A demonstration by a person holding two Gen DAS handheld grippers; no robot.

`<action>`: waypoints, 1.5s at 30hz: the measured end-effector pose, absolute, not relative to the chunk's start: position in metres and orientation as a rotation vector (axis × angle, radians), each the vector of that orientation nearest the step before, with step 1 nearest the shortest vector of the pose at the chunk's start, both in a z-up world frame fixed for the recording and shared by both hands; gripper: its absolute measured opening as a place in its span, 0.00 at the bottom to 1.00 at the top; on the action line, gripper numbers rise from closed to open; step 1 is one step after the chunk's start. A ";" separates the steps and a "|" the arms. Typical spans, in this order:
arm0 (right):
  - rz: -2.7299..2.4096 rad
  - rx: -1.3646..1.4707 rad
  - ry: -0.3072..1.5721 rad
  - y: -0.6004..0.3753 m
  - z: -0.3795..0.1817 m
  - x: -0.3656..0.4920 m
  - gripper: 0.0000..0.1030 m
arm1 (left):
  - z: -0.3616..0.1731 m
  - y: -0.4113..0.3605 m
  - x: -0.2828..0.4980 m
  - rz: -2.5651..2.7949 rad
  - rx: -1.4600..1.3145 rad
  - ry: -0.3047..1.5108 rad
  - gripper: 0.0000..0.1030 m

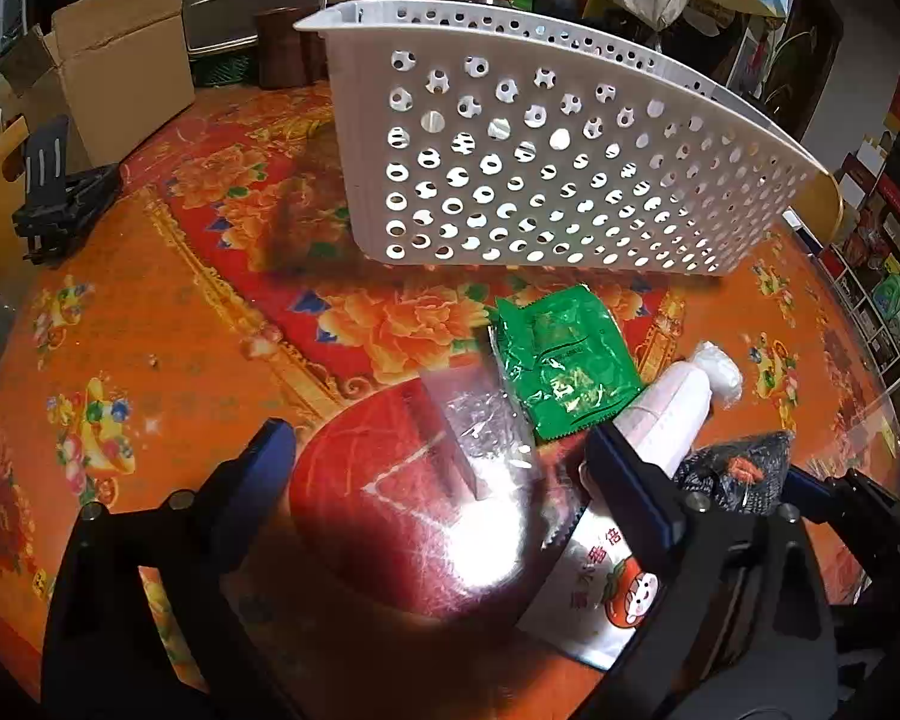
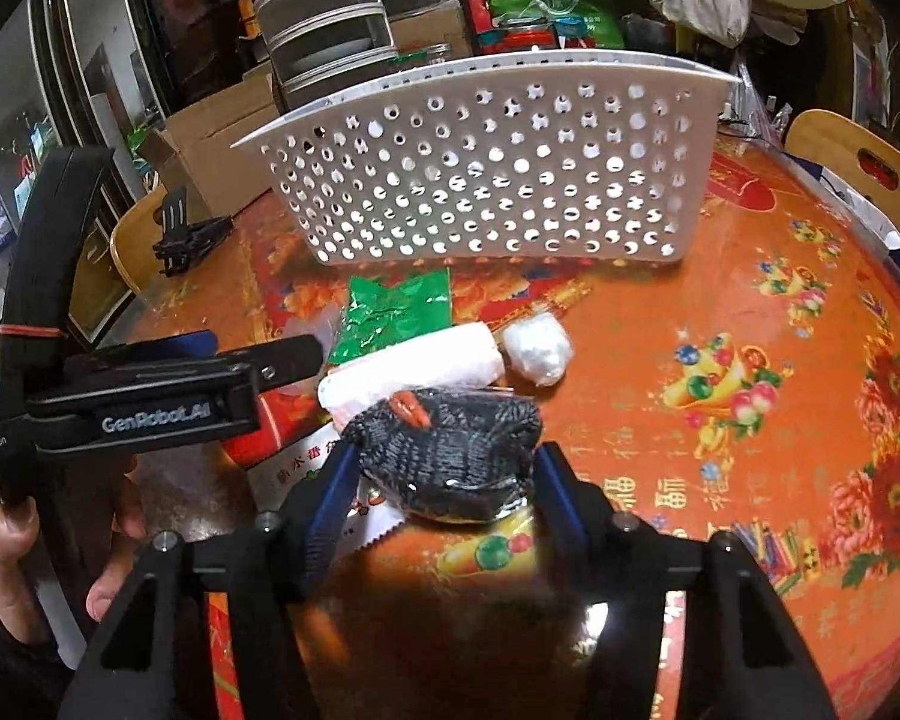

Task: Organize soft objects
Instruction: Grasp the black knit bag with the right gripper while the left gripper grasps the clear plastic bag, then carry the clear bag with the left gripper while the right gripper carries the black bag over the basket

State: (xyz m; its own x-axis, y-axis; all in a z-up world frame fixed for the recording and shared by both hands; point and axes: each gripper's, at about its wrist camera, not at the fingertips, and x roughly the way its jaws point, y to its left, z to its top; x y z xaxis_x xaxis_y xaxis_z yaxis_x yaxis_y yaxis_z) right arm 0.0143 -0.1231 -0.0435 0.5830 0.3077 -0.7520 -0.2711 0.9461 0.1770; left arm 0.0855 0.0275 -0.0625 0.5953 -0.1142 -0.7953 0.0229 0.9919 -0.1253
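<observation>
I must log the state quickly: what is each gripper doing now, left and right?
Left gripper: open, around the red packet, not closed on it.
Right gripper: closed on the dark knitted item.

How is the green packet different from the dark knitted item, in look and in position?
The green packet is flat, glossy and crinkled; the dark knitted item is bulky, matte and woven, with an orange tag. The green packet lies nearer the white basket, untouched; the dark knitted item sits between the fingers of the right gripper. Both rest on the orange floral table, outside the basket.
</observation>
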 end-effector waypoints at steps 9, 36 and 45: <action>0.341 0.032 0.871 -0.124 -0.045 0.016 0.57 | -0.071 0.017 0.091 -0.089 -0.086 0.937 0.60; 0.349 0.027 0.843 -0.132 -0.038 0.007 0.51 | -0.051 0.007 0.058 -0.149 -0.024 0.821 0.27; 0.330 0.030 0.818 -0.145 -0.024 0.005 0.51 | -0.043 0.016 0.051 -0.149 -0.031 0.792 0.27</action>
State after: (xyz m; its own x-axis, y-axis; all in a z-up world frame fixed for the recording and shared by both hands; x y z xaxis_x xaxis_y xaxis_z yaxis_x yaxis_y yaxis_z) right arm 0.0052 -0.1450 -0.0240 0.6357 0.3006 -0.7110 -0.2775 0.9485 0.1530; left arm 0.0510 0.0158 -0.0429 0.6928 -0.1451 -0.7064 0.1217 0.9890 -0.0838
